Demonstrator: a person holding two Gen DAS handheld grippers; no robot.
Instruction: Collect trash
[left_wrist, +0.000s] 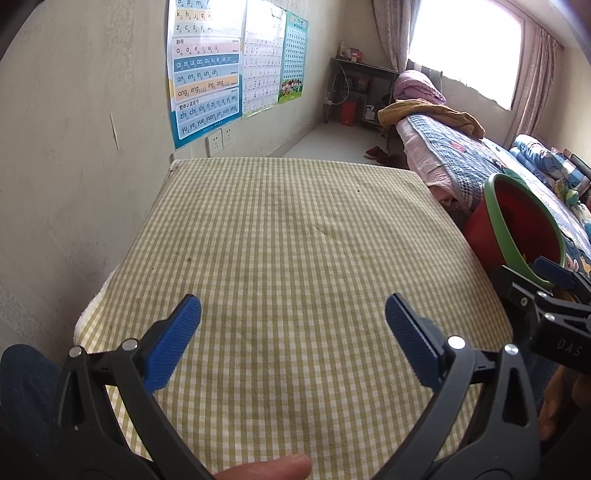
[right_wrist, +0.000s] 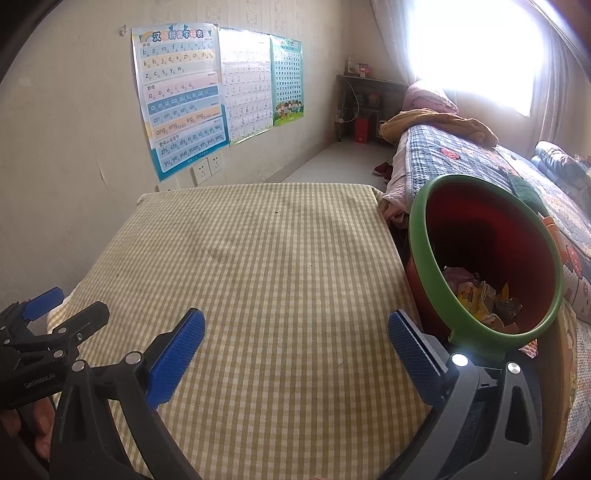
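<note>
A red bin with a green rim (right_wrist: 480, 254) stands at the table's right edge, holding crumpled wrappers and paper scraps (right_wrist: 480, 299). It also shows at the right of the left wrist view (left_wrist: 517, 221). My left gripper (left_wrist: 293, 325) is open and empty above the near part of the table with the green checked cloth (left_wrist: 295, 229). My right gripper (right_wrist: 295, 339) is open and empty, just left of the bin. I see no loose trash on the cloth (right_wrist: 258, 251). Each gripper shows at the edge of the other's view.
A wall with posters (right_wrist: 177, 99) and sockets (right_wrist: 207, 168) runs along the left. A bed with quilts (right_wrist: 461, 155) lies behind the bin. A small desk (right_wrist: 365, 107) and shoes (right_wrist: 382, 170) are at the far end by the window.
</note>
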